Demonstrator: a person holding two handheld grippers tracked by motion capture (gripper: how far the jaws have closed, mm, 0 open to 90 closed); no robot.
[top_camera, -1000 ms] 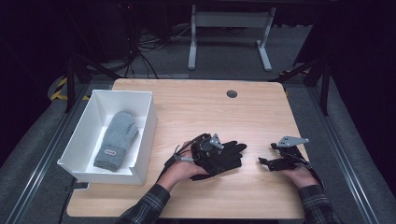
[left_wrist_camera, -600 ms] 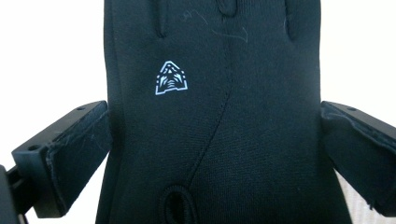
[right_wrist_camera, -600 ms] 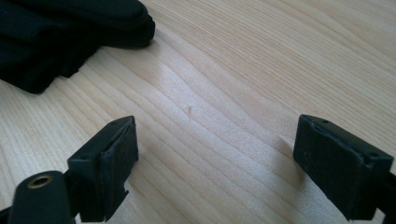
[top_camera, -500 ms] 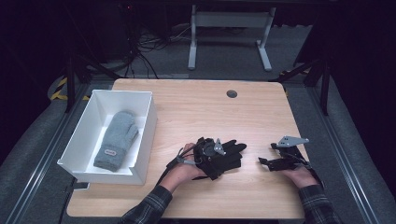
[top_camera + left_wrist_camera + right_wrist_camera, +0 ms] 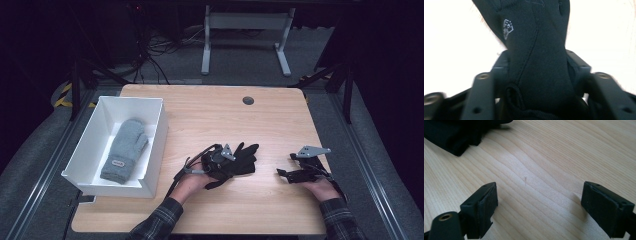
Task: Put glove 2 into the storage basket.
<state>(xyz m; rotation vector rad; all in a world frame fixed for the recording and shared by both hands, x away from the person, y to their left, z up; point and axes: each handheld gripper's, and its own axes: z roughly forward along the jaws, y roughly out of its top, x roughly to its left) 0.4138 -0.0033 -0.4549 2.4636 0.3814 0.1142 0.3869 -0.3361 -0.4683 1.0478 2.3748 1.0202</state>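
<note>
Since the grey mitten (image 5: 121, 150) already lies in the white bin (image 5: 150, 145), the left tool (image 5: 231, 161) has just been closing and pinches the black glove (image 5: 239, 159) mid-tabletop (image 5: 250, 120), likely to bin it; right tool (image 5: 286, 172) rests spread, empty.

Pale wooden table (image 5: 215, 120) in a dark room.

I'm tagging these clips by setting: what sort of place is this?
Probably a lab or recording workspace: a bare wooden table in a dark room, loose cables on the floor behind it, and a metal stand.
</note>
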